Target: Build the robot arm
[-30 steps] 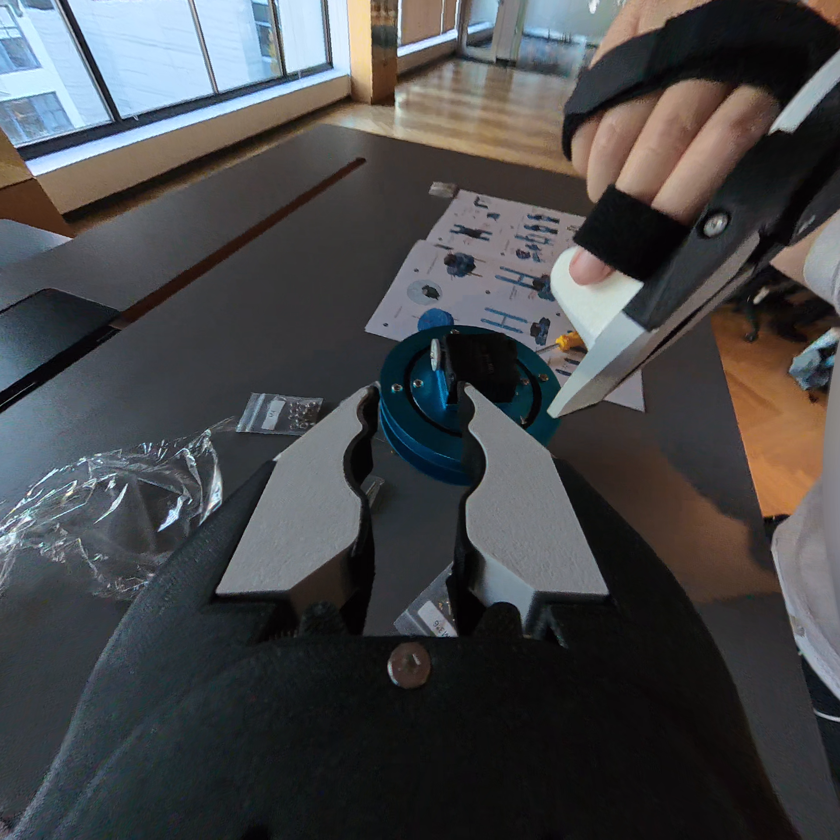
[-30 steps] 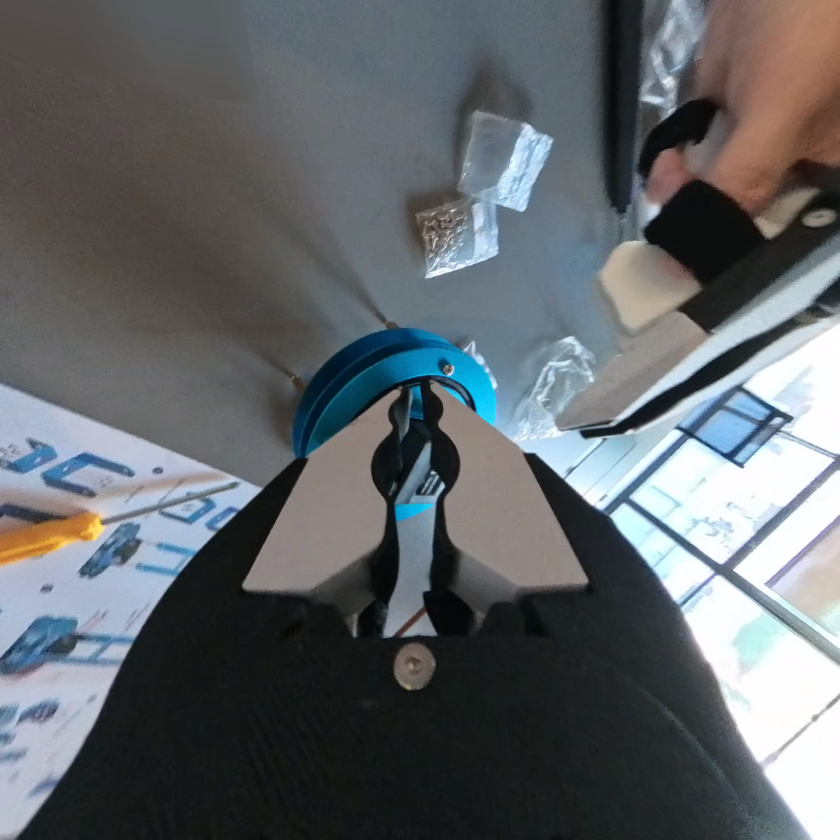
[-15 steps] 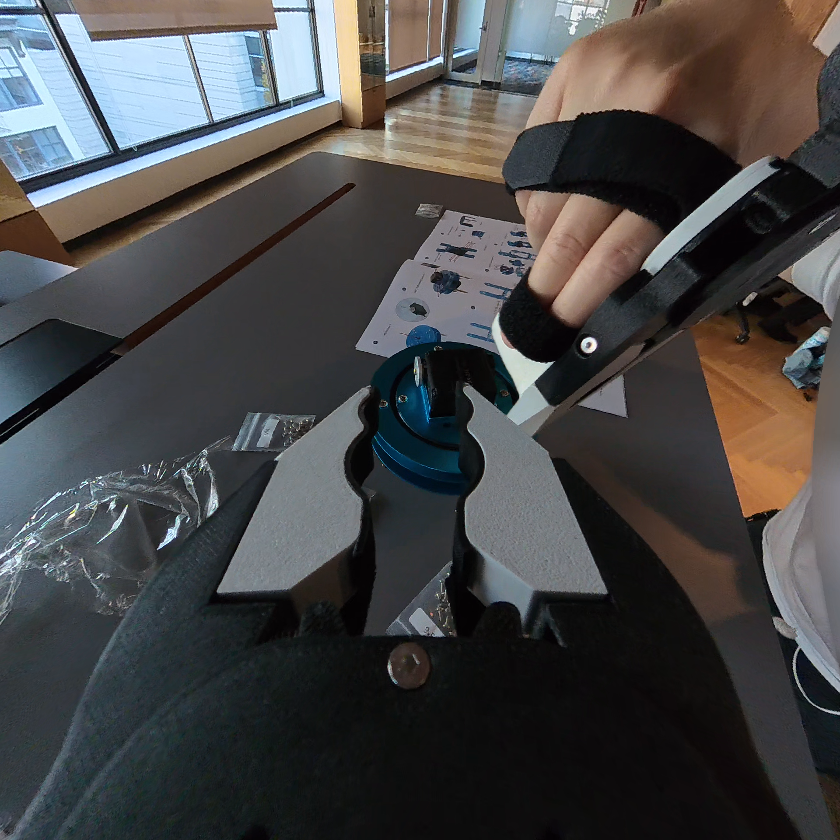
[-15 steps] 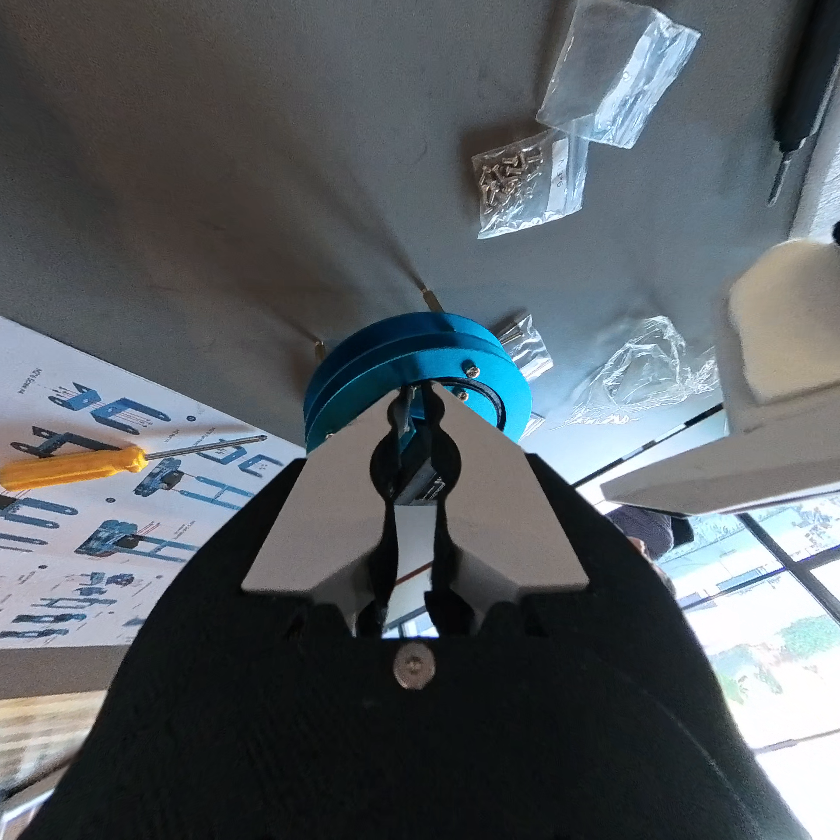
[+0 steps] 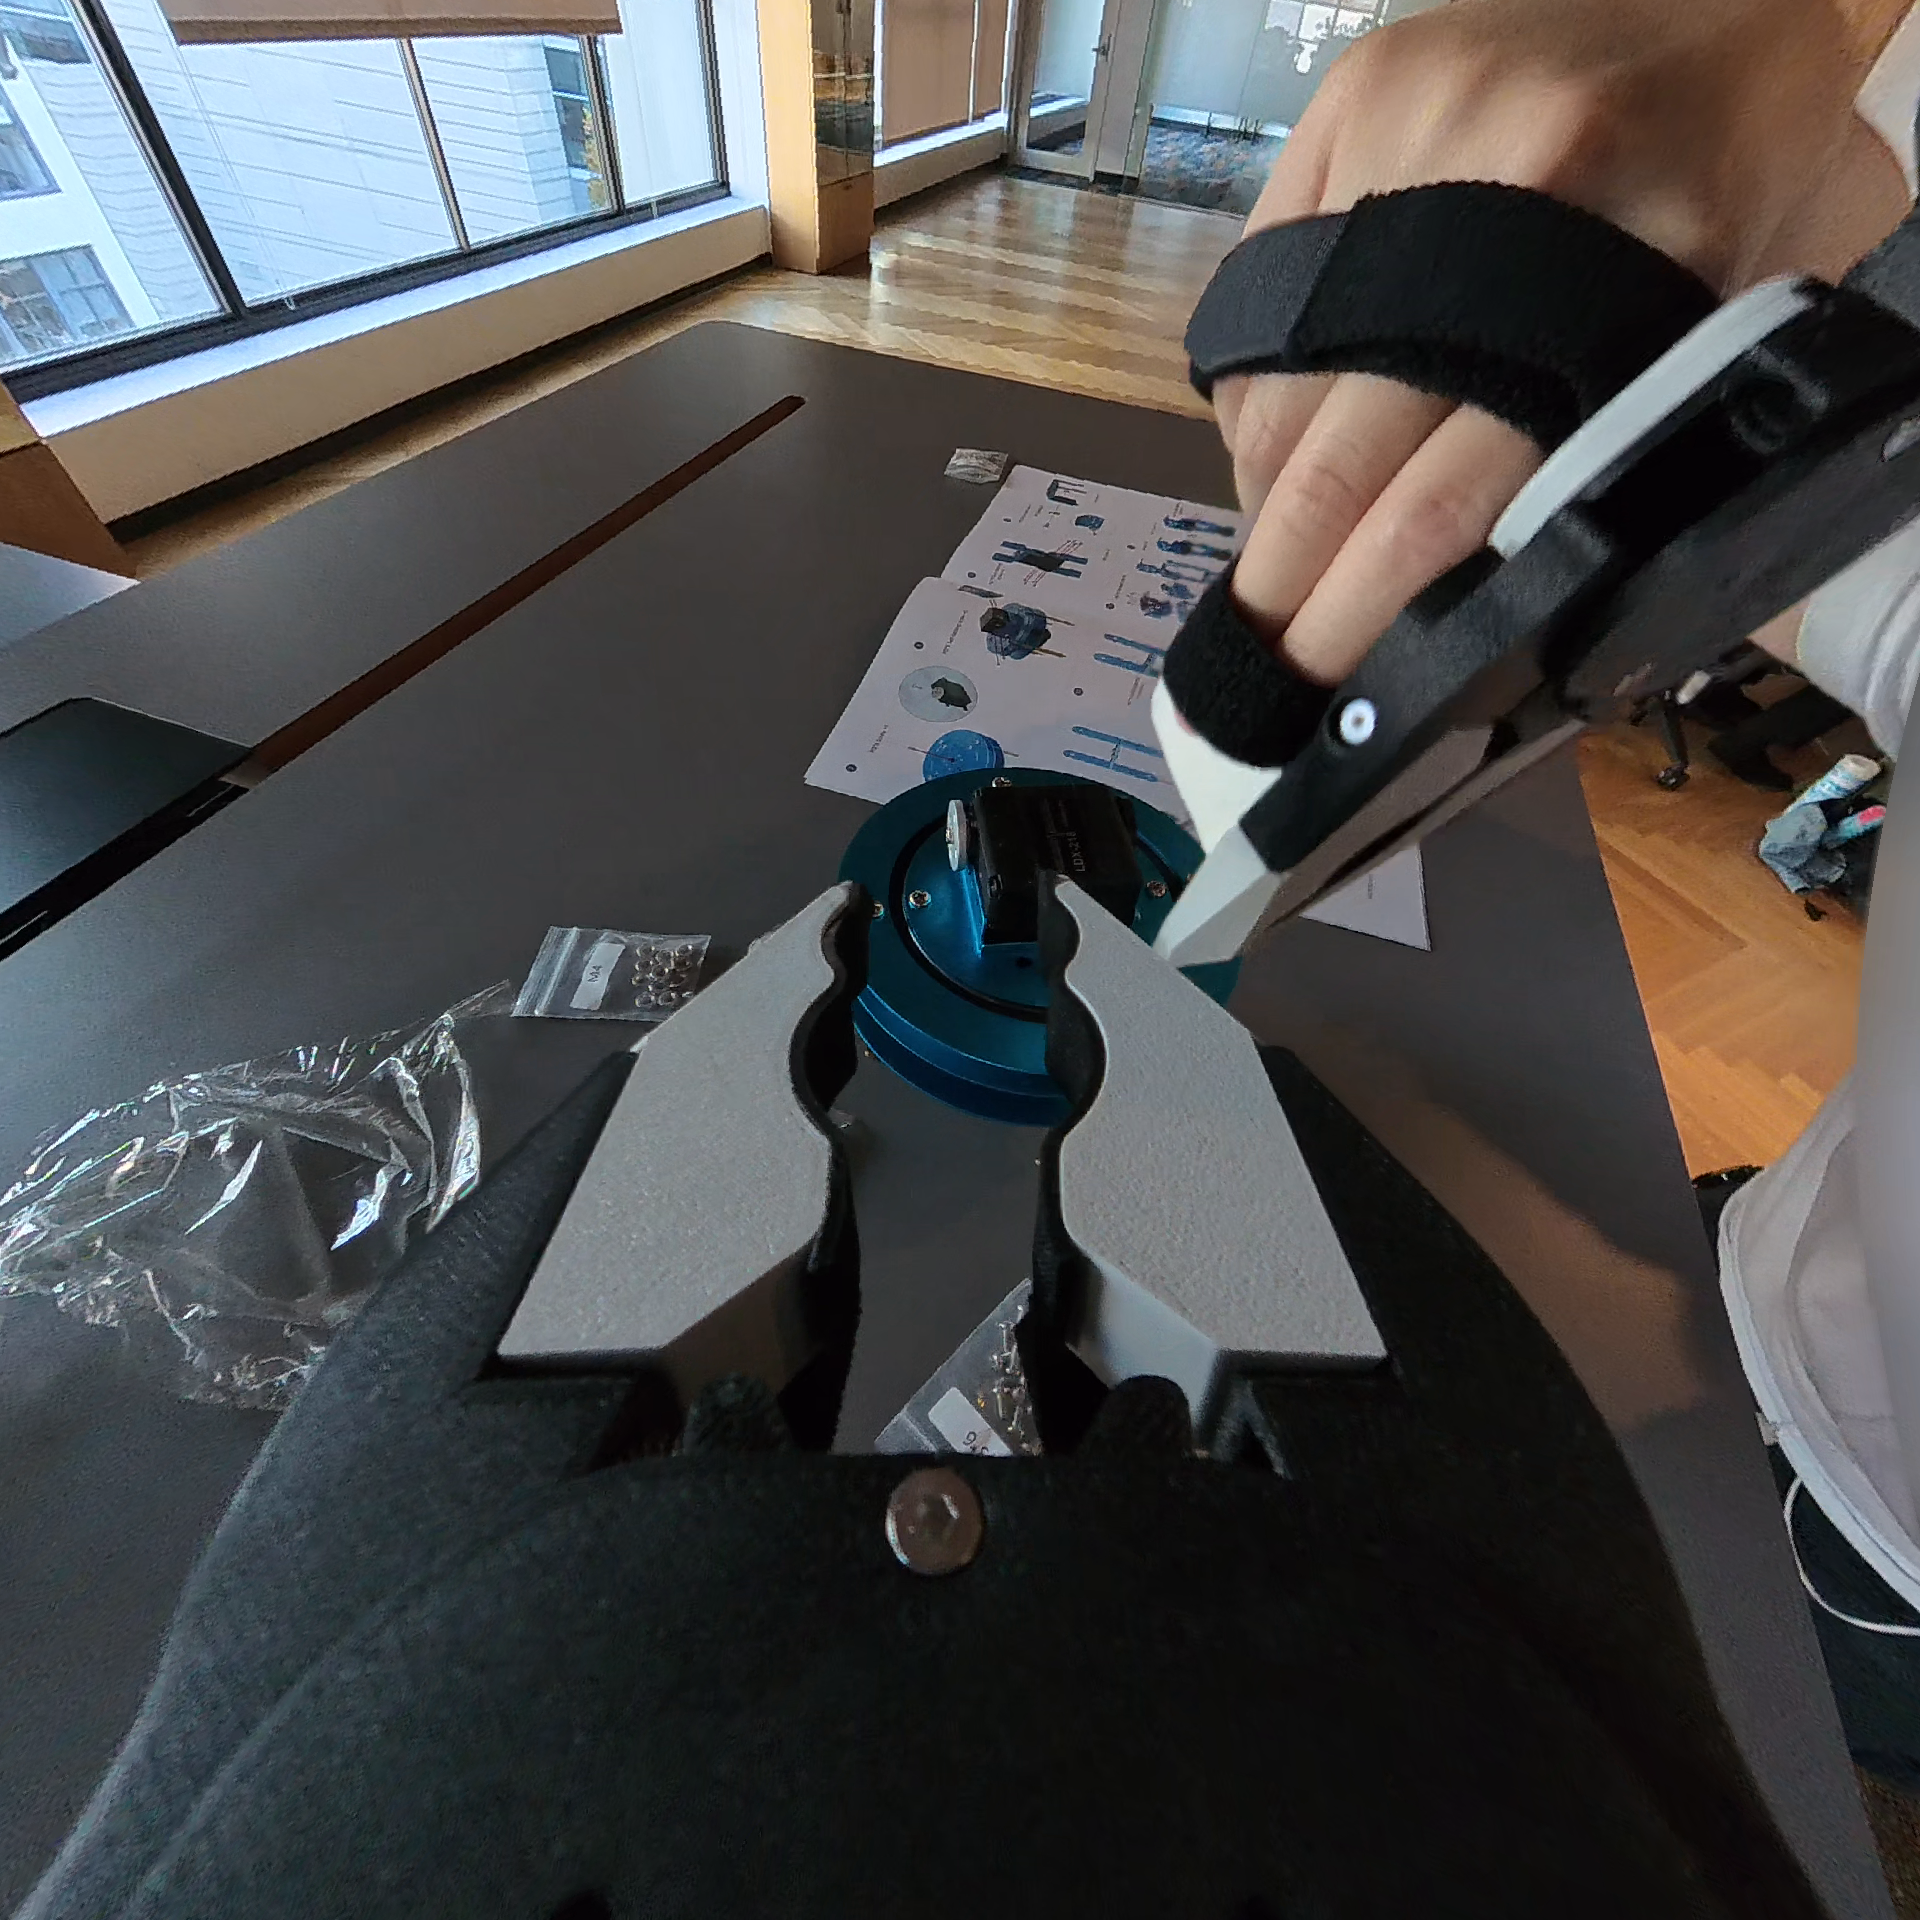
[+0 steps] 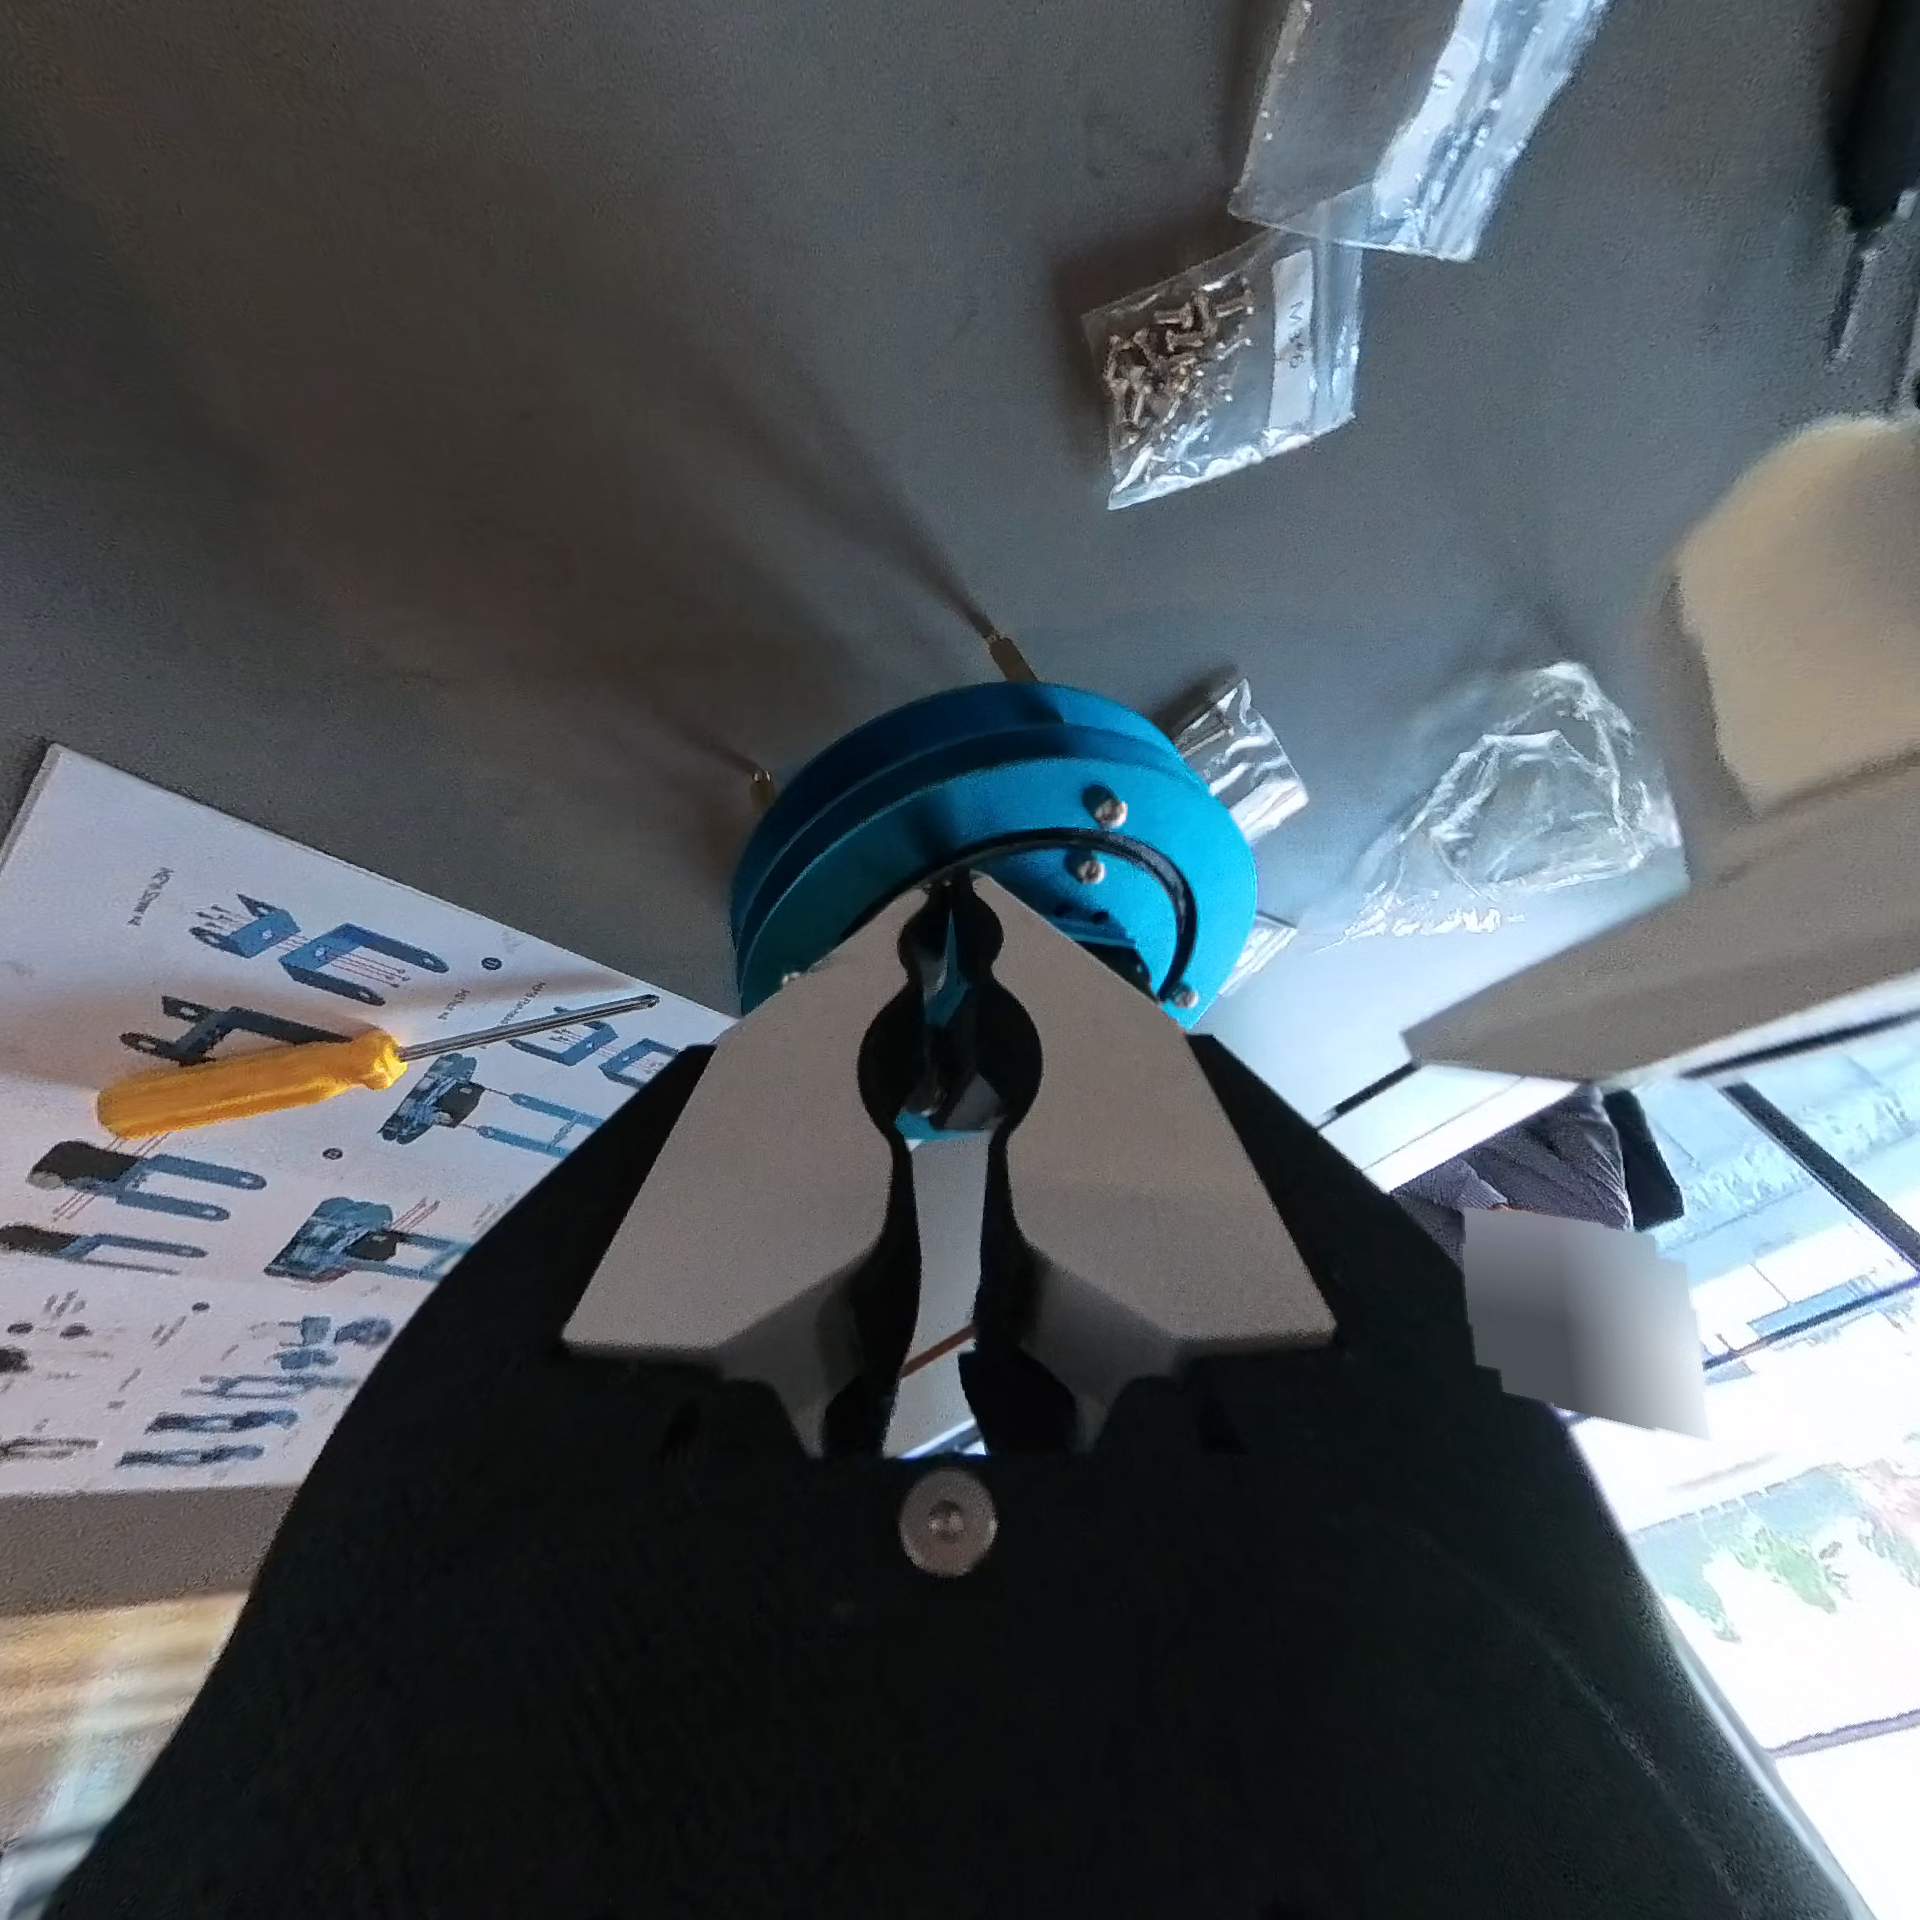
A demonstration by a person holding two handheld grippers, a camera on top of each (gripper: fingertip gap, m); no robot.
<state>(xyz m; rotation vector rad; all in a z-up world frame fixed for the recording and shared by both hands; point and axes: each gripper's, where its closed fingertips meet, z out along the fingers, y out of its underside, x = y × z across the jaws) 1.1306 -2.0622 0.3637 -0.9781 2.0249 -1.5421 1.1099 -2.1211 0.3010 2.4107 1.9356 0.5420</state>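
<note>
Two grippers, one blue disc base (image 5: 956,1039), all places given from that base.

- Left gripper (image 5: 948,914): your fingers are spread, nothing between them. The tips hang just over the near rim of the base, either side of the black servo block (image 5: 1049,852). Whether the right-hand tip touches the block cannot be told.
- Right gripper (image 6: 951,899): your fingers are drawn almost together. The tip comes down onto the base's right rim, just beside the servo block. Something thin shows in the slit, but you cannot tell whether it is pinched. Your strapped hand (image 5: 1455,312) drives it from above right.
- Servo block: stands upright on top of the base, near its centre.
- Table (image 5: 520,675): dark, bears the base.
- Instruction sheet (image 5: 935,707): flat behind the base, one corner running under its far side.
- Yellow screwdriver (image 6: 239,1081): lies on that sheet, well apart from the base.
- Bag of nuts (image 5: 613,971): just left of the base.
- Bag of screws (image 6: 1216,364): nearer you than the base.
- Crumpled clear wrap (image 5: 208,1195): further left, well apart.
</note>
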